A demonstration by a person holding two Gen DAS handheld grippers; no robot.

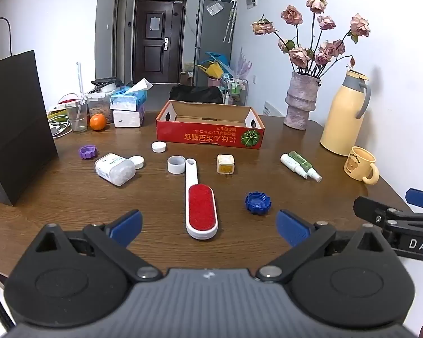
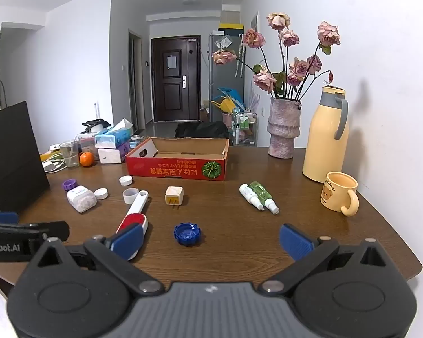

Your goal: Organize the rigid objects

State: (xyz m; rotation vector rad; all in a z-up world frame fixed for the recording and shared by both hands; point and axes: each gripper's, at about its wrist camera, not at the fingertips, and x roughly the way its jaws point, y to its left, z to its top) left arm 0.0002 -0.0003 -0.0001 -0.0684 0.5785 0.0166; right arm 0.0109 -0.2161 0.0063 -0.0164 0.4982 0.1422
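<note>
My left gripper (image 1: 208, 229) stands open above the near table edge, with the head of a white lint brush with a red pad (image 1: 200, 205) lying between its blue fingertips, untouched. My right gripper (image 2: 211, 240) is open too, a blue ridged cap (image 2: 187, 233) just ahead of it. Further out lie a cream plug adapter (image 2: 174, 195), two small spray bottles (image 2: 258, 196), a white pill bottle (image 1: 114, 168), white caps (image 1: 158, 146), a purple cap (image 1: 87, 151) and a white ring (image 1: 176, 164). An open red cardboard box (image 1: 210, 136) stands empty behind them.
A tall black paper bag (image 1: 14, 129) stands at the left. At the right are a yellow thermos jug (image 1: 345, 112), a yellow mug (image 1: 361, 163) and a vase of dried roses (image 1: 300, 101). Tissue boxes, a glass and an orange (image 1: 97, 122) crowd the far left.
</note>
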